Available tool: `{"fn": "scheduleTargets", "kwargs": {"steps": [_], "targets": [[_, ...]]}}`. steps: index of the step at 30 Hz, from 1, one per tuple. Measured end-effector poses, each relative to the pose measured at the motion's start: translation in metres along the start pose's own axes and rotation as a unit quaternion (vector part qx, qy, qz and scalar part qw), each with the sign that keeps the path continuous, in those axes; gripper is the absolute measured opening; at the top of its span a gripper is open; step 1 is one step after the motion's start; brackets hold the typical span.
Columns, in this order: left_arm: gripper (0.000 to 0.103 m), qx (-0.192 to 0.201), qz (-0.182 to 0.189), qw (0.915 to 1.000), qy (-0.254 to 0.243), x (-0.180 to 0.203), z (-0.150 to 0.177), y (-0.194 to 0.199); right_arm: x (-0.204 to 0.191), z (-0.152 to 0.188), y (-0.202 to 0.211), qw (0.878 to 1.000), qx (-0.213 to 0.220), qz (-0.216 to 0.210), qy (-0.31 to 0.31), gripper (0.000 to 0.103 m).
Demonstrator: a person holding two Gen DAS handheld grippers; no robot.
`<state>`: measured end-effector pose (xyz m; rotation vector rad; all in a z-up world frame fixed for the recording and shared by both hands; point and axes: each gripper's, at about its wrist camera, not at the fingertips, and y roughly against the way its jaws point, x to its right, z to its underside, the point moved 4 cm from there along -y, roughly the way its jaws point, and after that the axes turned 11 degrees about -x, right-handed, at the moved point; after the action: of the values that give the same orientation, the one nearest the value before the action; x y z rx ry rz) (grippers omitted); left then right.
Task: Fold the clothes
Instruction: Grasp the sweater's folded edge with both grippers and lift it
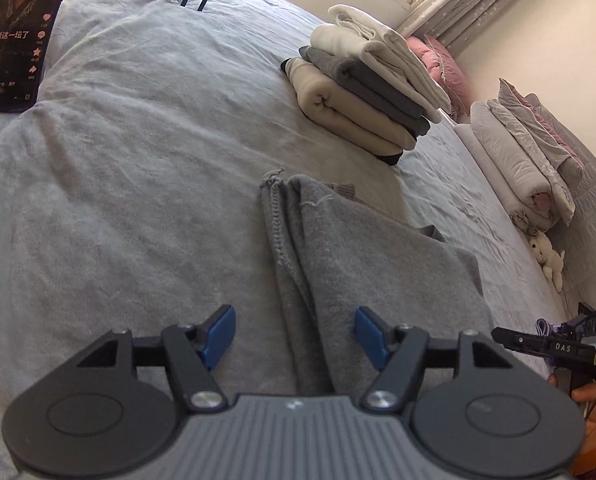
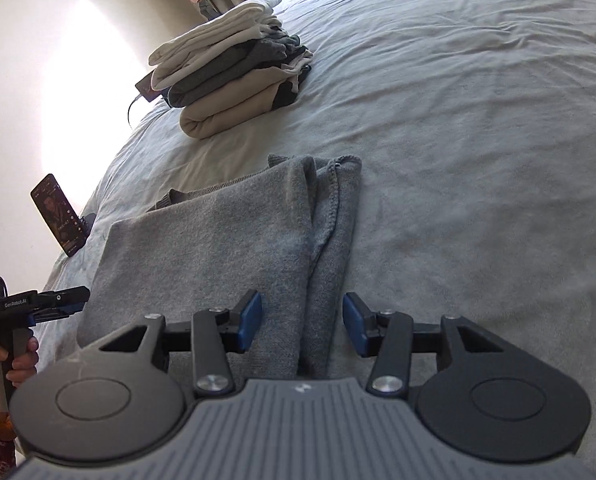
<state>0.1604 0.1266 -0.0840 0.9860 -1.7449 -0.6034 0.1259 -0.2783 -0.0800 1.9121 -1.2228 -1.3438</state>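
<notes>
A grey knit garment point(image 1: 358, 264) point(image 2: 217, 240) lies folded lengthwise on the bed, with its stitched hem edges doubled along one side. My left gripper point(image 1: 295, 334) is open just above that hem end, and the fabric runs between its blue pads without touching them. My right gripper point(image 2: 302, 324) is also open over the garment's folded edge, its pads apart from the cloth. Each gripper shows in the other's view, held by a hand: the right gripper point(image 1: 498, 334) at the right edge, the left gripper point(image 2: 85, 294) at the left edge.
A stack of folded clothes point(image 1: 362, 92) point(image 2: 233, 76) sits farther back on the light grey bed point(image 1: 137, 160) point(image 2: 478, 140). A lit phone point(image 1: 13, 32) point(image 2: 57, 216) stands at the bed's edge. Folded bedding point(image 1: 526, 160) and a white stuffed toy point(image 1: 548, 258) lie along the wall.
</notes>
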Motion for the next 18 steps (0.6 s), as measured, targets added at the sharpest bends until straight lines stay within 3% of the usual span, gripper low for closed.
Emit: {"fn": "scheduleTargets", "kwargs": {"steps": [4,7,8,9,10,12,18], "targets": [[0.067,-0.004,-0.034,0.9984,-0.045,0.019,0.004,-0.014,-0.014,0.003,-0.015,0.999,-0.011,0.02,0.028,0.051],[0.066,0.007,-0.061,0.9957,-0.07,0.032,0.006,-0.025,-0.023,0.002,-0.025,0.999,-0.004,0.033,0.043,0.046],[0.058,0.011,-0.065,0.9952,-0.073,0.035,0.007,-0.027,-0.026,0.002,-0.027,0.998,-0.002,0.037,0.051,0.041],[0.035,0.013,-0.065,0.9953,-0.071,0.037,0.008,-0.028,-0.028,0.002,-0.028,0.998,0.0,0.039,0.056,0.038],[0.028,0.016,-0.064,0.9953,-0.07,0.039,0.009,-0.028,-0.03,0.003,-0.029,0.997,0.001,0.04,0.059,0.033],[0.021,0.022,-0.064,0.9955,-0.067,0.043,0.011,-0.03,-0.033,0.003,-0.027,0.997,0.003,0.042,0.061,0.028],[0.017,0.031,-0.059,0.9972,-0.036,0.047,0.019,-0.012,-0.037,0.007,-0.004,0.997,0.023,0.045,0.052,0.02]]}}
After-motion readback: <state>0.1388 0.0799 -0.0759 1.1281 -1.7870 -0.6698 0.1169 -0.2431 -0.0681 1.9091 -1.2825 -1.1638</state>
